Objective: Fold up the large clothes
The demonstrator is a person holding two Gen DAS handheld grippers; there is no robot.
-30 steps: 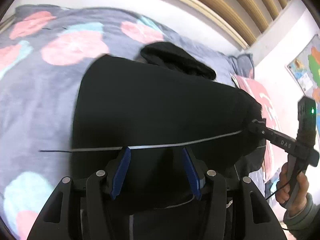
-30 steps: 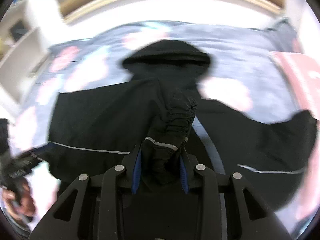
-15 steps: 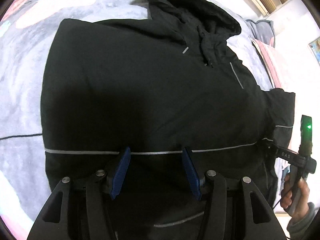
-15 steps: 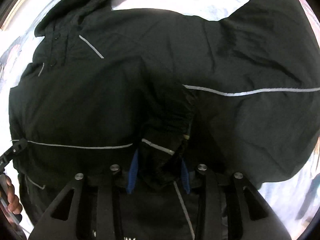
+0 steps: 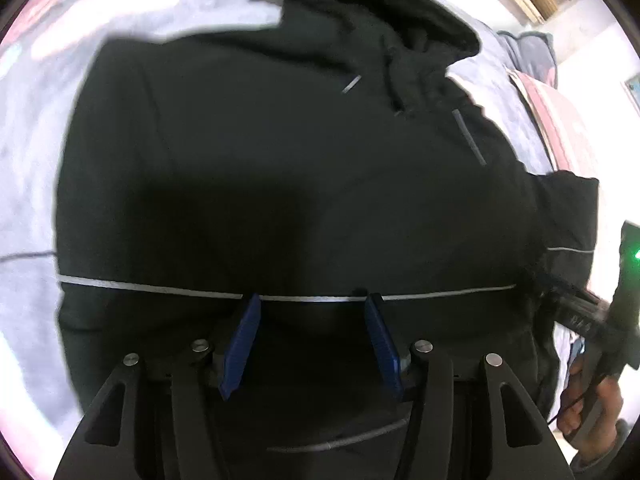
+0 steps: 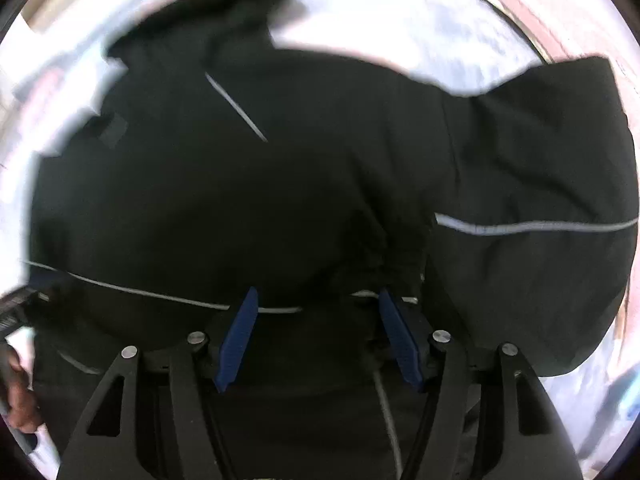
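Observation:
A black hooded jacket (image 5: 280, 160) with thin silver stripes lies spread on the bed, its hood (image 5: 380, 12) at the far end. My left gripper (image 5: 312, 300) points down at the jacket's stripe. Its jaws stand half apart and a thick fold of black cloth fills the gap between them. My right gripper (image 6: 318, 296) is over the jacket (image 6: 280, 180) with its jaws opening. The gathered sleeve cuff (image 6: 372, 276) lies between the pads and is free of them. The sleeve (image 6: 540, 160) stretches away to the right.
A grey bed cover (image 5: 32, 140) with pink and blue patches lies under the jacket. A pink pillow (image 5: 560, 120) is at the right. A person's hand (image 5: 592, 408) holds the right gripper's handle beside the jacket's right edge. A wall stands beyond.
Both grippers came down and tilted steeply, and the raised jacket settled flat on the bed. The right jaws spread and let go of the cuff. The left jaws kept their width.

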